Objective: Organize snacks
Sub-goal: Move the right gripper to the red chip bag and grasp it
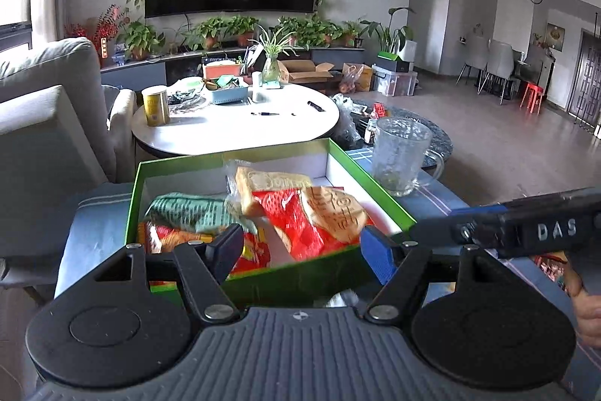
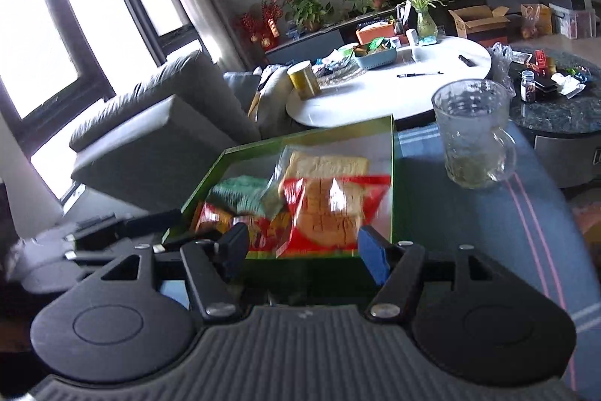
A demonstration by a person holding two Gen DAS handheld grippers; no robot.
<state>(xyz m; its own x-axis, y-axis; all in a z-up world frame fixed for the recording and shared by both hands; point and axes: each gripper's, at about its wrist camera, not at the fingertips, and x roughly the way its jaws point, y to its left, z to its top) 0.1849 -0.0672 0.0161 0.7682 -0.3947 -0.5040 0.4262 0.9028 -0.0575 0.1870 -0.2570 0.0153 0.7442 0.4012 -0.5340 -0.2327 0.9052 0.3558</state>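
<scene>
so, left wrist view: the green box (image 1: 240, 273) sits on the blue striped counter (image 1: 94, 232), its near wall just ahead of the camera, open top up so snacks can be dropped in.
snacks in box: a biscuit pack in red wrap (image 1: 323, 217) lies on top toward the box's right side, a second pale biscuit pack (image 1: 266, 186) behind it, a green packet (image 1: 188, 211) to the left and an orange-red packet (image 1: 169, 239) at the near left corner; they overlap loosely, which reads as tipped in, not yet arranged.
left gripper (image 1: 300, 247): fingers released, nothing between them, poised over the near wall of the box, probably to pick or nudge a packet.
right gripper seen from here: its dark body (image 1: 526, 232) comes in from the right edge toward the box's near right corner, a hand (image 1: 586, 303) below it.
glass mug (image 1: 402, 156): stands on the counter past the box's far right corner, apart from it.
right wrist view: same box (image 2: 392, 175), tilted by the camera's roll, mug (image 2: 473, 134) to its right.
right gripper (image 2: 300, 247): fingers parted and empty, the red-wrapped pack (image 2: 330, 213) just beyond them; likely just let go there.
blur: the packets smear here, so finer detail cannot be told.
</scene>
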